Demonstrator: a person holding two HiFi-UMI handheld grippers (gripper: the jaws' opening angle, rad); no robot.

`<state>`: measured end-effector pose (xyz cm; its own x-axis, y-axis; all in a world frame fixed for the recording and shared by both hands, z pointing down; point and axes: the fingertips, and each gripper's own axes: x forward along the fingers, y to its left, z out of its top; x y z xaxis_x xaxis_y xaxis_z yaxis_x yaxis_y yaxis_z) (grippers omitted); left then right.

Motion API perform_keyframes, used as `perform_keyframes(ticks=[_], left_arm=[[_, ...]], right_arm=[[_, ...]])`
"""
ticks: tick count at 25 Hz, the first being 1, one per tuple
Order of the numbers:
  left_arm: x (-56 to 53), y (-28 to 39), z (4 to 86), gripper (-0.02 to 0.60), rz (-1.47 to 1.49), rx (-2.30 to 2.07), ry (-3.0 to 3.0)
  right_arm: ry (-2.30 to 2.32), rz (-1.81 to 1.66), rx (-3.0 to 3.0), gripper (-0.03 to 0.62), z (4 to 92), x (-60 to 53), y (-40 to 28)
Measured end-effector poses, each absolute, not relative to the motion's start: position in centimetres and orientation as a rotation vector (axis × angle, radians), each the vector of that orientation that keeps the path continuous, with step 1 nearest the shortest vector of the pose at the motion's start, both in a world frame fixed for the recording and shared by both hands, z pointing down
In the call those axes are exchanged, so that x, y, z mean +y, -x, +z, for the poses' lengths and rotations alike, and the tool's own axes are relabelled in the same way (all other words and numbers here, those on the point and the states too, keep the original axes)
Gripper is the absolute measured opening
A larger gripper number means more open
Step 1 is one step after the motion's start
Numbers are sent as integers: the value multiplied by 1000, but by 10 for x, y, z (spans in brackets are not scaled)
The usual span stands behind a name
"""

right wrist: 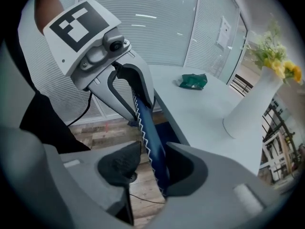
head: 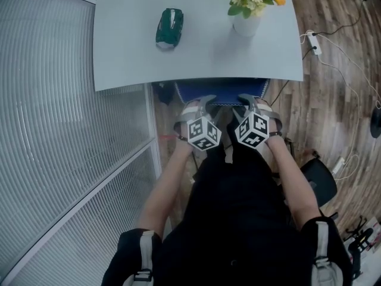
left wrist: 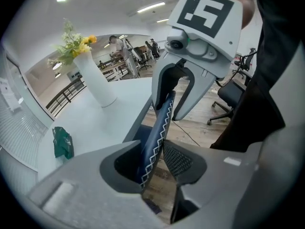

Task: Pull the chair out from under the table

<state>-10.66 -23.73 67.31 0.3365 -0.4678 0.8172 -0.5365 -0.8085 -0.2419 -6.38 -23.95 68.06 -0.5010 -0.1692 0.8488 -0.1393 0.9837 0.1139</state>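
Note:
A blue chair (head: pixel 220 90) is tucked under the white table (head: pixel 196 58); only the top edge of its backrest shows past the table's near edge. My left gripper (head: pixel 199 104) and right gripper (head: pixel 256 103) sit side by side on that edge, pointing steeply down. In the left gripper view the blue backrest (left wrist: pixel 155 137), edged with white zigzag stitching, runs between my left gripper's (left wrist: pixel 157 161) jaws, and the right gripper (left wrist: pixel 170 111) straddles it further along. In the right gripper view the backrest (right wrist: pixel 151 142) leans on one jaw of the right gripper (right wrist: pixel 145 168), a slim gap at the other pad.
On the table lie a green packet (head: pixel 169 27) and a white vase of yellow flowers (head: pixel 247 16). A ribbed glass partition (head: pixel 59 130) runs close along the left. A power strip (head: pixel 314 42) with cables lies on the wood floor, and a black office chair (head: pixel 318 180) stands at the right.

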Motion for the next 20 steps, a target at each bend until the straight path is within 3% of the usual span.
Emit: perform_keyframes(ticks=[20], left_arm=[[-219,103,679,132,1523,-850,-2476]], right_arm=[[-190,-73,-2073,114,686,-223,60]])
